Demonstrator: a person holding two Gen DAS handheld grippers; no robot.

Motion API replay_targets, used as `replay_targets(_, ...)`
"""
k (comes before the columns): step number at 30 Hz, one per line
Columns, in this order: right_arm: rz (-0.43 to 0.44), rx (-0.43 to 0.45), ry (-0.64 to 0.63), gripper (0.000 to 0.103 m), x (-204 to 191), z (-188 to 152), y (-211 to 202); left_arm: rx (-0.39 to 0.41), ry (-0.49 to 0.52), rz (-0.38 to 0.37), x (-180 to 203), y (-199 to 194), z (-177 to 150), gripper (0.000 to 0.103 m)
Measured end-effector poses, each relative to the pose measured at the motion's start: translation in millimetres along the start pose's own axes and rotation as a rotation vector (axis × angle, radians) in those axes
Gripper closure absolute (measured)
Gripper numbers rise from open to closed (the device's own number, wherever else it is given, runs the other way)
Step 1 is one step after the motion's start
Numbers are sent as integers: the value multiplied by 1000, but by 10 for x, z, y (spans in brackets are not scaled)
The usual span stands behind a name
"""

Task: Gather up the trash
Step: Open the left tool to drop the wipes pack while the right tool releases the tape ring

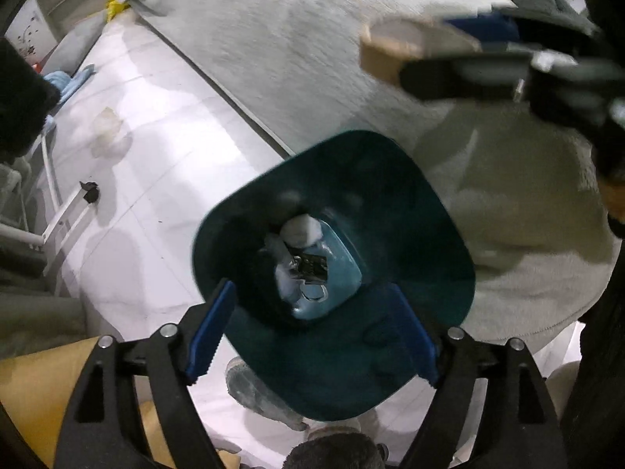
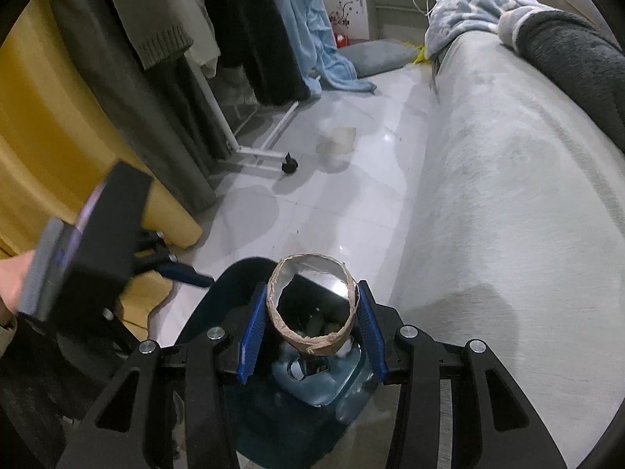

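My left gripper [image 1: 312,336] is shut on the rim of a dark teal trash bin [image 1: 390,211] and holds it above the floor. White tissues and a crushed can [image 1: 304,262] lie at its bottom. My right gripper [image 2: 310,320] is shut on a brown cardboard tube [image 2: 312,336] and holds it over the bin's mouth [image 2: 234,285]. From the left wrist view the right gripper [image 1: 394,54] with the tube [image 1: 384,52] shows blurred at the upper right. The left gripper's body [image 2: 93,242] shows at the left of the right wrist view.
A grey sofa [image 2: 508,195] runs along the right. A stained patch [image 2: 338,142] marks the white tile floor. A clothes rack with a wheeled base [image 2: 269,156] and hanging garments stands at the left, next to a yellow curtain [image 2: 47,136]. A blue blanket [image 2: 312,39] hangs behind.
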State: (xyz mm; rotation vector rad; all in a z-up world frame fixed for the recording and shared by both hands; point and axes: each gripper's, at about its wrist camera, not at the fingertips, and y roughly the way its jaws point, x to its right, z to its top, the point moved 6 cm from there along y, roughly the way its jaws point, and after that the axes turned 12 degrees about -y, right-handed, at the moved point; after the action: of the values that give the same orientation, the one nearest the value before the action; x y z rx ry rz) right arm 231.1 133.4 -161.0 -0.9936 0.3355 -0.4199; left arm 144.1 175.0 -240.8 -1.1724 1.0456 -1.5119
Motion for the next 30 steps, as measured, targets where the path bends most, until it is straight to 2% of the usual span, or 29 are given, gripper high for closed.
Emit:
replay_targets(13, 15, -176, -2, 57, -135, -185, 456, 95, -96, 30, -301, -262, 71, 19)
replay_targets(22, 17, -221, -10, 56, -164, -273, 531, 250, -189, 12, -421, -594, 266, 19)
replay_targets(24, 23, -218, -11, 45, -166, -275, 492, 296, -208, 15, -455, -676, 338, 19)
replay_targets(27, 28, -206, -17, 37, -171, -274, 415, 369, -241, 10, -468, -812, 437, 19)
replay_targets(30, 15, -188, -35, 36, -172, -271, 318, 437, -268, 2, -454, -957, 542, 19)
